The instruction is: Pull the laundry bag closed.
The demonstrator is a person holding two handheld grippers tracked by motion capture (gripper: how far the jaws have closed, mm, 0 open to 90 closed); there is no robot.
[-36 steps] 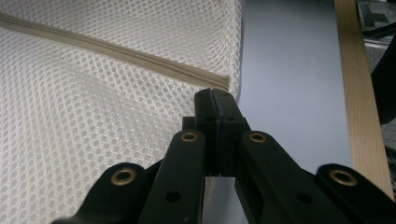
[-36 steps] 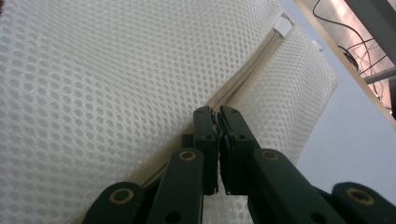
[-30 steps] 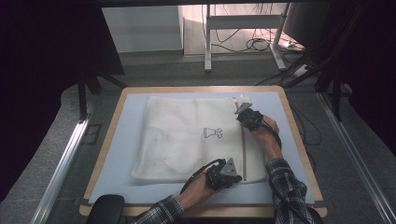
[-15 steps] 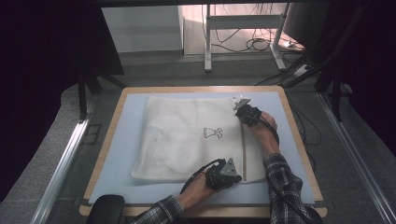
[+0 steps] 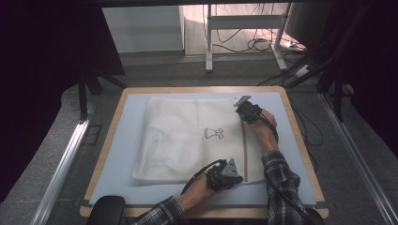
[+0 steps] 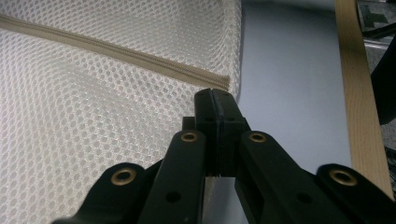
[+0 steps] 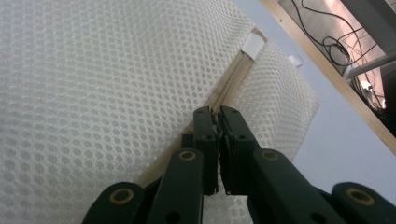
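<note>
At near edge of table (image 5: 300,154), left gripper (image 5: 228,172) pinching near end of mesh laundry bag (image 5: 187,140) beside zipper (image 5: 245,145), jaws clamped. Farther along, right gripper (image 5: 248,110) gripping zipper pull, jaws tight. Zipper looking closed along most of length; final stretch near far end possibly remaining.

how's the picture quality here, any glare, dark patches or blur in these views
High view: dark at both sides, with a bright washed-out patch on the floor beyond the table; the white mesh bag is evenly lit. Left gripper view: the mesh is sharp, the left hand-held gripper is near-black with little detail. Right gripper view: the zipper is crisp, and the right hand-held gripper is slightly soft.
</note>
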